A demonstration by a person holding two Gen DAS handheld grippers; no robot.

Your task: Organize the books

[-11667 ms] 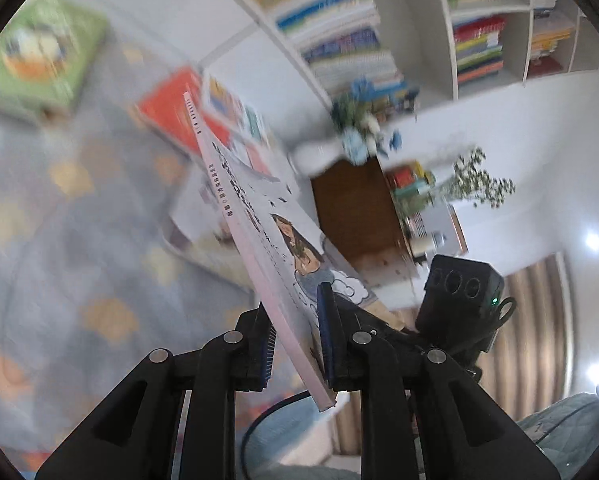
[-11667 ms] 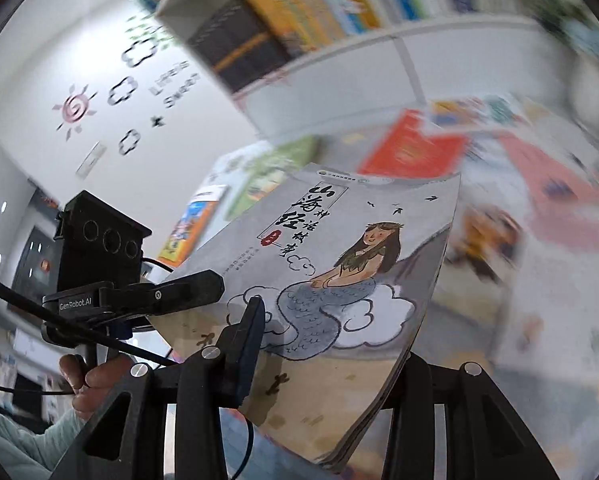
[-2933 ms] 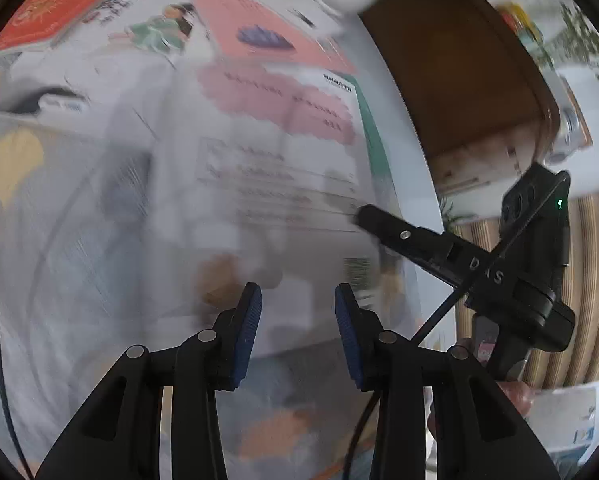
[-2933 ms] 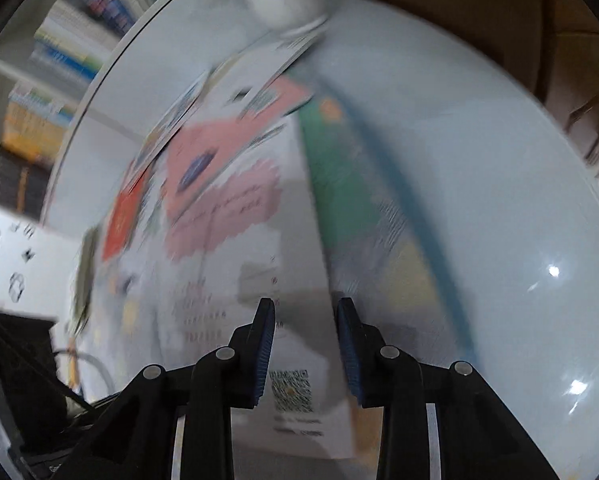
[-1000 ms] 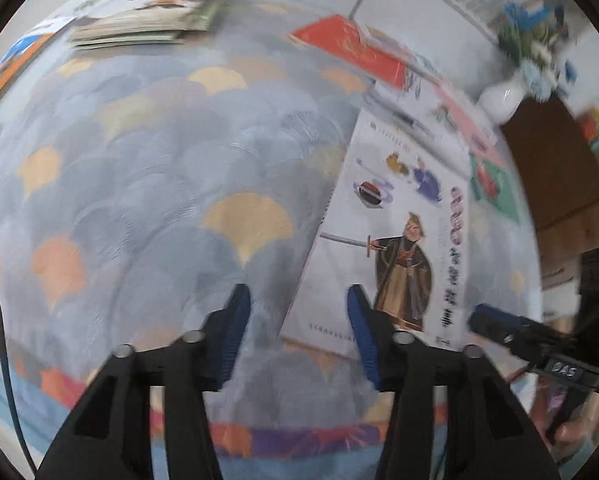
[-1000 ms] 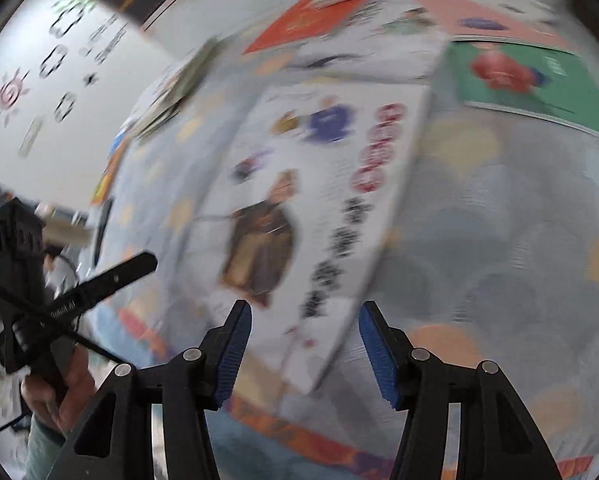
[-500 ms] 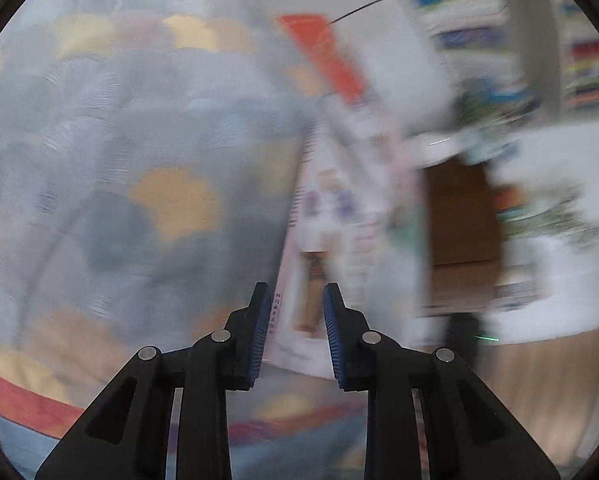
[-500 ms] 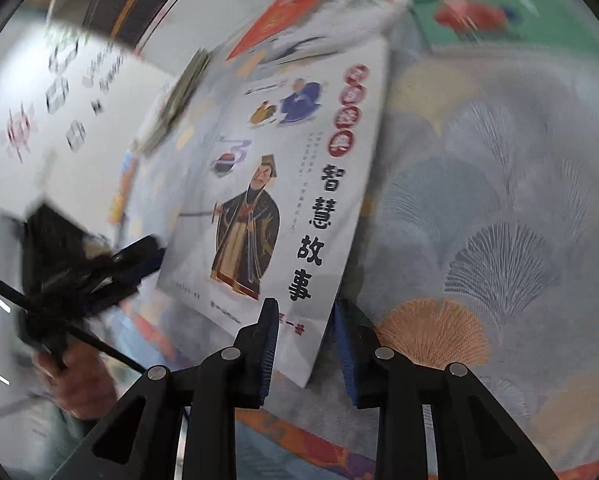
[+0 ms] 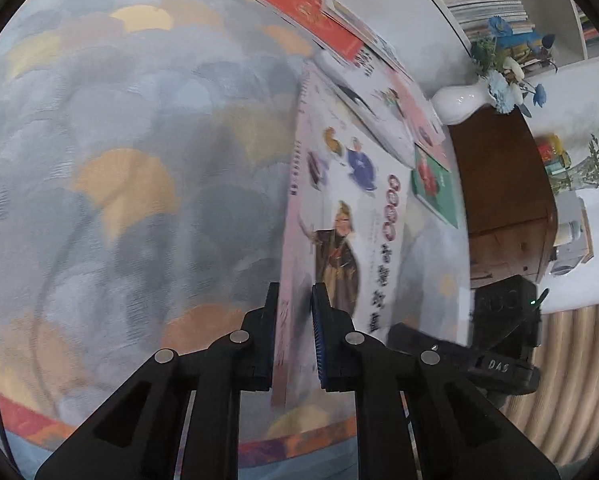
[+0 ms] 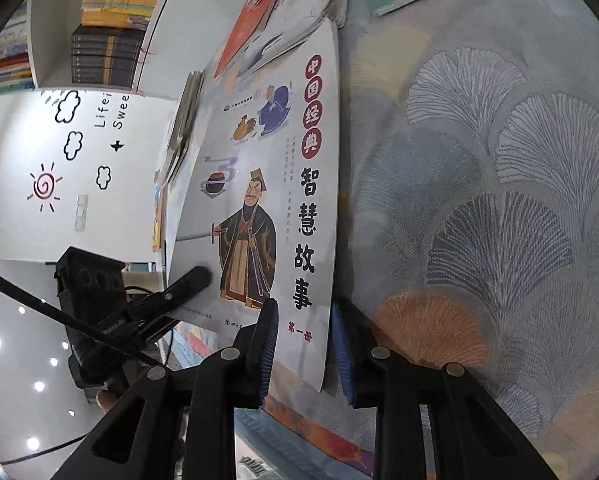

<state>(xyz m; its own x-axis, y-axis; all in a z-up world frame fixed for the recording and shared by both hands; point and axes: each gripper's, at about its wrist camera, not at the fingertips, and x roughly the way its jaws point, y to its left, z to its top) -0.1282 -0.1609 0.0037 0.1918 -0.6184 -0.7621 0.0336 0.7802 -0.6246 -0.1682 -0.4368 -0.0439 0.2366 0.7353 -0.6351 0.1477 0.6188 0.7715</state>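
A white picture book (image 9: 339,208) with a robed swordsman on its cover lies lengthwise on the rug, its near end tilted up. My left gripper (image 9: 295,300) is shut on the book's near left edge, by the spine, and both pads press on it. In the right wrist view the same book (image 10: 259,184) runs away from me. My right gripper (image 10: 304,320) is shut on its near right corner, under the column of black characters. The left gripper's finger (image 10: 195,276) shows at the cover's lower left there.
The fan-patterned rug (image 9: 119,160) spreads wide to the left. Beyond the held book lie a red book (image 9: 311,12), several overlapping books and a green book (image 9: 435,184). A white vase (image 9: 459,100) and a brown cabinet (image 9: 499,180) stand right. Bookshelves (image 10: 107,8) line the wall.
Both grippers stood open over the flat book a second ago. They have since come down and shut on its near edge, and that end now tilts up off the rug.
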